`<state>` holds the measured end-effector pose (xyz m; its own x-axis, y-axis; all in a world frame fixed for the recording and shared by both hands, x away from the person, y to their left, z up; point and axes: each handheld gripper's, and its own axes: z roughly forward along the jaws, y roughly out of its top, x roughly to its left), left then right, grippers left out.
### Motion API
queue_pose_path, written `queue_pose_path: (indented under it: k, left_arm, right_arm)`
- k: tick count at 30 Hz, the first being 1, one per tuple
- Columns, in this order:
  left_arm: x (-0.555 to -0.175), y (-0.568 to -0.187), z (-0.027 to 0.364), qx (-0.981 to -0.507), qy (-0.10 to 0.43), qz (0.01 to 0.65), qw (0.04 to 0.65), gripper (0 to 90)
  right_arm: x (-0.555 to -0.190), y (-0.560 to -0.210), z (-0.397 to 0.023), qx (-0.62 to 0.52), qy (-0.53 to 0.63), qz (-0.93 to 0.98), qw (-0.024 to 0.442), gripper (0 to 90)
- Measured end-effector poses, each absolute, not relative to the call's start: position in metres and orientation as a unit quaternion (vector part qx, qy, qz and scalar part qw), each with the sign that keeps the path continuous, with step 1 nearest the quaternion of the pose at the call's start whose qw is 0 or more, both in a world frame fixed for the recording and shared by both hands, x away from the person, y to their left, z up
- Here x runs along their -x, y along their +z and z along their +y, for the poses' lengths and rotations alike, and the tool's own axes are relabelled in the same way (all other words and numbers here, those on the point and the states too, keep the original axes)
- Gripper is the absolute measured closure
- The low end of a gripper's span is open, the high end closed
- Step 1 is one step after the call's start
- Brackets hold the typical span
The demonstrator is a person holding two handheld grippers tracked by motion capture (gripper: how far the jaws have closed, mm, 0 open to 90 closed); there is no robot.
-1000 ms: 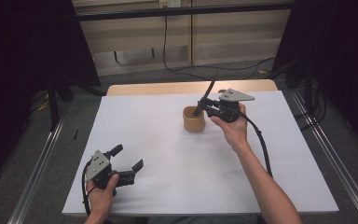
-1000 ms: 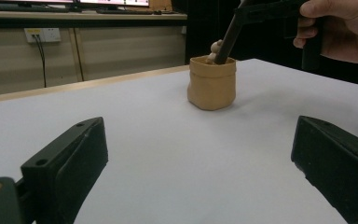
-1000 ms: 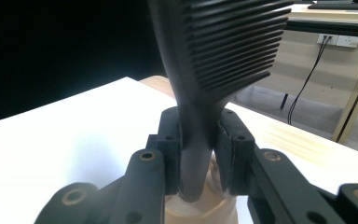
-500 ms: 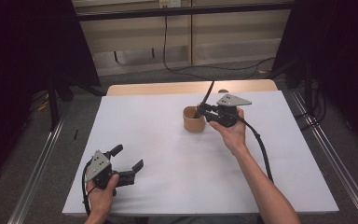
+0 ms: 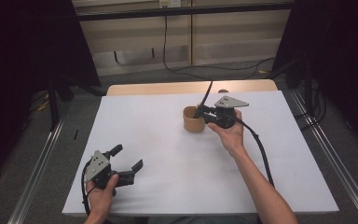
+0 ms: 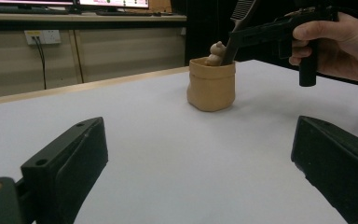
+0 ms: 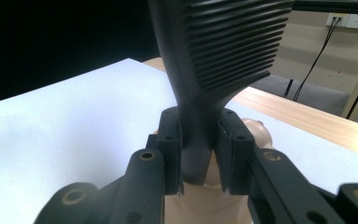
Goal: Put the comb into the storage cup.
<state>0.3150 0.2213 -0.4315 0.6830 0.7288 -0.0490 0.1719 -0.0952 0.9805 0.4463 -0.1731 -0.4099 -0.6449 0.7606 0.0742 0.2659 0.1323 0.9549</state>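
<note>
A tan cup (image 5: 193,120) stands on the white table (image 5: 177,177) right of the middle, toward the back. My right gripper (image 5: 200,112) is shut on the handle of a black comb (image 5: 208,93), whose lower end dips into the cup while its toothed end points up. In the right gripper view the comb (image 7: 223,42) rises between the pads of the right gripper (image 7: 200,149). A small tan figure (image 6: 216,50) sits in the cup (image 6: 212,84). My left gripper (image 5: 128,158) rests open at the near left with nothing between its jaws, also seen as the left gripper (image 6: 200,158).
A wooden tabletop edge (image 5: 168,87) shows behind the white sheet. Metal rails (image 5: 37,172) run along both sides of the table. Cables (image 5: 177,65) lie on the floor behind. The right gripper's cable (image 5: 261,154) trails along the forearm.
The right gripper with the comb has shifted slightly at the cup. The left gripper has stayed where it was.
</note>
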Motion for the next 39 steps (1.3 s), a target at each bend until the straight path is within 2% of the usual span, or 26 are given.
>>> queue_pose_path:
  k: [31, 39]
  left_arm:
    - [-0.315, -0.432, 0.220, -0.701, 0.232, 0.324, 0.592, 3.8]
    - [-0.316, -0.432, 0.220, -0.703, 0.232, 0.322, 0.590, 3.7]
  right_arm:
    - [-0.448, -0.426, -0.173, -0.372, 0.549, 0.715, 0.223, 72.5]
    - [-0.446, -0.426, -0.176, -0.377, 0.550, 0.711, 0.224, 69.7]
